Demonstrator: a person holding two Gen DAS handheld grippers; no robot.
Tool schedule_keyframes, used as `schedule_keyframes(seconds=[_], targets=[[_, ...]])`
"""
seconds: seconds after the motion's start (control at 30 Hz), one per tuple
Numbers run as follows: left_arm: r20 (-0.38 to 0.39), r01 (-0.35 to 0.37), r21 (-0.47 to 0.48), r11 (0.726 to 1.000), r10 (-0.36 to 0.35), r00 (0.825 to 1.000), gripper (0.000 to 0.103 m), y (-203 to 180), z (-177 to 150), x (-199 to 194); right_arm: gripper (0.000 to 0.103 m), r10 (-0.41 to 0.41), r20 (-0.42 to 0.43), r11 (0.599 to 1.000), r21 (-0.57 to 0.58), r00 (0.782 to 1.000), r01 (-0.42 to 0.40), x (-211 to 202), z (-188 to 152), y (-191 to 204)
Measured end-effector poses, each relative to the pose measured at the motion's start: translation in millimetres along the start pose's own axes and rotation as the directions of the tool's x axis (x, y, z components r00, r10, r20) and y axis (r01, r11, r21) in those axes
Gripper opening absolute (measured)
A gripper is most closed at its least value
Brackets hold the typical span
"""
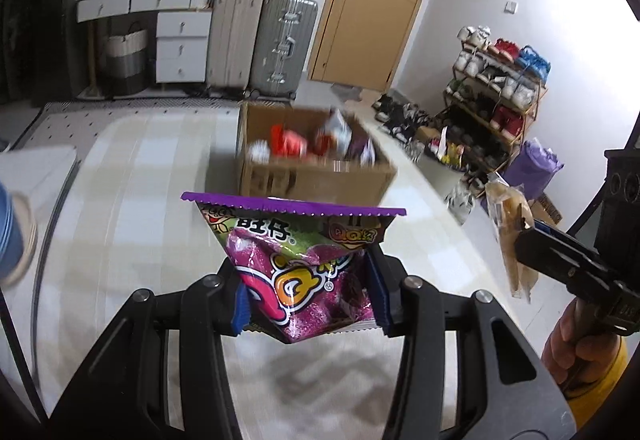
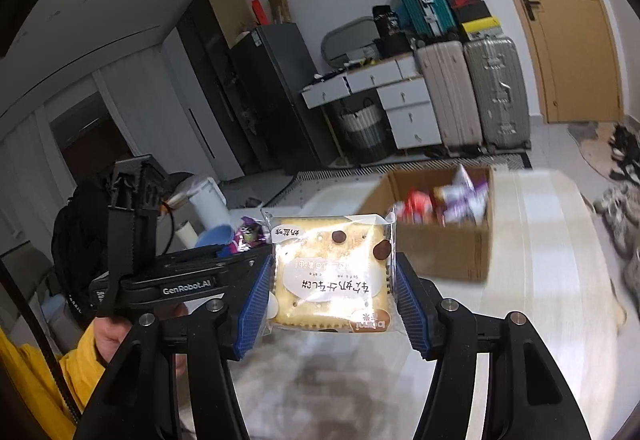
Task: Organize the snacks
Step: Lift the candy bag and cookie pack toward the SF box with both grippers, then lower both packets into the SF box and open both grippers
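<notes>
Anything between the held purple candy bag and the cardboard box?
Nothing: bare pale tabletop between purple candy bag and cardboard box, left wrist view.

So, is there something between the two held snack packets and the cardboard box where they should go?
Nothing visible blocks them. The purple candy bag and the biscuit packet are held above bare table, and the cardboard box ahead is open on top, partly filled.

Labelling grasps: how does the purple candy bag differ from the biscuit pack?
The purple candy bag is opaque, crumpled and pinched narrow in the left tongs; the biscuit pack is clear, flat and square, spanning the right tongs wider. Both are held off the table, short of the cardboard box.
</notes>
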State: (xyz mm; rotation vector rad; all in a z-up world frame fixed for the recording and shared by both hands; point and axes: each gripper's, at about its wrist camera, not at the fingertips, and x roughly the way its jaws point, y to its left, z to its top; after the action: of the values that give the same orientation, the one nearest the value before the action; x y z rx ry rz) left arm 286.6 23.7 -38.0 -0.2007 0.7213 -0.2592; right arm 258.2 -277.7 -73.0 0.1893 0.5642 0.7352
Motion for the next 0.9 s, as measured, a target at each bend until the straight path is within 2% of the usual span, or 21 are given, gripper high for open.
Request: schedule_keyframes(seconds=[0.03, 0.13, 0.17, 0.27, 0.4, 0.47, 0.6, 0.73, 0.9], targets=[[0.007, 0.001, 0.002, 1.000, -0.001, 1.000, 0.043, 1, 11, 4, 0.060, -0.021, 0.001, 1.000, -0.009, 1.000, 0.021, 8, 15, -5], [0.023, 0.004, -0.008, 1.000, -0.004, 1.000, 0.043, 7, 50, 21, 0.060, -0.019, -0.007, 1.000, -0.002, 1.000, 0.019, 34, 51, -22], [0.015, 0.018, -0.013, 1.000, -0.018, 1.000, 0.043, 9, 61, 30, 0.060, -0.030, -0.018, 1.000, 0.000, 0.999, 0.030, 42, 60, -27], [0.004, -0.011, -0.008, 1.000, 0.011, 1.000, 0.043, 13, 92, 56, 0.060, -0.047, -0.053, 0.999, 0.022, 0.998, 0.048, 67, 87, -43], [-0.039, 0.008, -0.047, 0.999, -0.010, 0.999, 0.043, 25, 128, 90, 0.060, -0.087, -0.088, 0.996, 0.010, 0.992, 0.088, 98, 114, -60], [-0.036, -0.008, -0.056, 0.998, 0.006, 0.999, 0.043, 31, 143, 107, 0.060, -0.111, -0.109, 0.994, -0.015, 0.988, 0.110, 115, 123, -66], [-0.097, 0.002, -0.074, 0.997, -0.009, 0.995, 0.043, 41, 168, 152, 0.060, -0.127, -0.153, 0.992, -0.010, 0.980, 0.127, 146, 131, -85], [-0.156, 0.002, -0.053, 0.999, -0.011, 0.988, 0.043, 42, 177, 193, 0.060, -0.153, -0.199, 0.988, 0.001, 0.968, 0.157, 175, 131, -105], [-0.190, 0.003, -0.022, 1.000, -0.007, 0.982, 0.043, 39, 181, 228, 0.060, -0.164, -0.234, 0.986, 0.000, 0.958, 0.168, 194, 123, -119]])
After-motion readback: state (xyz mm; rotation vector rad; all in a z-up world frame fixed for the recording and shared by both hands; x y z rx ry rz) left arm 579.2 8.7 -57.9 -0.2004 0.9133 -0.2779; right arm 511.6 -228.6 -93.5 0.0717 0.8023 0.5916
